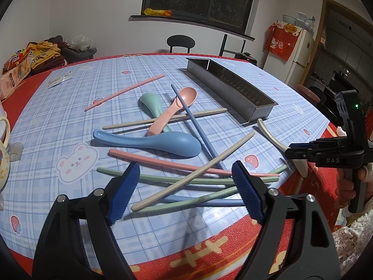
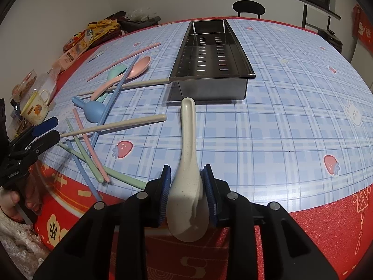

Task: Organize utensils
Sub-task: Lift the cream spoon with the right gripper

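Blue checked cloth (image 2: 268, 126) covers the table, where the right gripper (image 2: 187, 193) at the bottom middle has its jaws close around a cream spoon (image 2: 187, 163) pointing up at the metal tray (image 2: 211, 86), while the left gripper (image 1: 186, 191) gapes wide and empty over mixed-up chopsticks (image 1: 186, 179).

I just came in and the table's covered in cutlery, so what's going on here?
A person holds a gripper in each hand and is sorting plastic utensils. The right gripper has the bowl of a cream spoon between its pads, handle pointing toward the empty metal tray. The left gripper hangs open over a tangle of chopsticks. Blue, pink and green spoons lie on the tablecloth.
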Tool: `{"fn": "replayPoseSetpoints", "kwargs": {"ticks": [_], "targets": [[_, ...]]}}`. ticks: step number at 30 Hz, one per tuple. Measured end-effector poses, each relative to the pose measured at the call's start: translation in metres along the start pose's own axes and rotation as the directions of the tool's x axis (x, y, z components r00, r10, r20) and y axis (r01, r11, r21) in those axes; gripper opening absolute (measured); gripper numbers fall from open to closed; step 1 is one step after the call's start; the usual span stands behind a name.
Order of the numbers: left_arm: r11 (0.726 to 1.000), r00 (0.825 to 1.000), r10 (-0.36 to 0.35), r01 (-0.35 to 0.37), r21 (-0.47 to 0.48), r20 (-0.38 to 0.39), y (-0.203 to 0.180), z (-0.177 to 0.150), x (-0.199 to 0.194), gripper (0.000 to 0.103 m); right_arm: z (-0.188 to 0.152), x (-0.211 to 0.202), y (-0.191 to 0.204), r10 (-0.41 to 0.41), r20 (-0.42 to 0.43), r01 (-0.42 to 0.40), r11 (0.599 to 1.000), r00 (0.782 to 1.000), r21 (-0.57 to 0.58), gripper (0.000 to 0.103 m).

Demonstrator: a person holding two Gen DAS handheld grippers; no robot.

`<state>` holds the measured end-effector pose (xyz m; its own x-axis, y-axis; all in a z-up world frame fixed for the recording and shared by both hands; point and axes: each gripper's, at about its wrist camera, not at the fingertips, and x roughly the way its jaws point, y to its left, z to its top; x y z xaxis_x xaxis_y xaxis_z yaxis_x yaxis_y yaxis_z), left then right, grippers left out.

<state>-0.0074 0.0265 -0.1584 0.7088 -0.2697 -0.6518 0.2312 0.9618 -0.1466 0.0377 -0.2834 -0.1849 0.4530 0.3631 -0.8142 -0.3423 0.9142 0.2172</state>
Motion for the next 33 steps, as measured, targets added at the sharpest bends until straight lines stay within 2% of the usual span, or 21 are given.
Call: {"fn": "replayPoseSetpoints", "kwargs": {"ticks": [8, 19, 28, 33], "targets": [[1.000, 1.000, 0.001, -0.001, 0.005, -0.001, 0.000, 0.000, 0.000, 0.080, 0.003, -0.010, 0.013, 0.047, 0.015, -0.046, 0.998, 0.999, -0.031, 0.014], [1.000, 1.000, 0.003, -0.003, 0.010, -0.005, -0.001, -0.001, 0.001, 0.078, -0.001, -0.002, 0.029, 0.082, -0.019, -0.083, 0.993, 0.996, -0.084, 0.015], [1.000, 1.000, 0.000, 0.000, 0.023, -0.023, -0.002, -0.001, 0.005, 0.075, 0.002, 0.005, 0.025, 0.023, 0.017, -0.021, 0.995, 1.000, -0.096, 0.014], [0.998, 0.996, -0.045, 0.048, 0.039, -0.081, 0.000, 0.005, 0.014, 0.068, 0.004, 0.006, 0.024, 0.003, 0.046, 0.002, 0.994, 0.999, -0.114, 0.014]]}}
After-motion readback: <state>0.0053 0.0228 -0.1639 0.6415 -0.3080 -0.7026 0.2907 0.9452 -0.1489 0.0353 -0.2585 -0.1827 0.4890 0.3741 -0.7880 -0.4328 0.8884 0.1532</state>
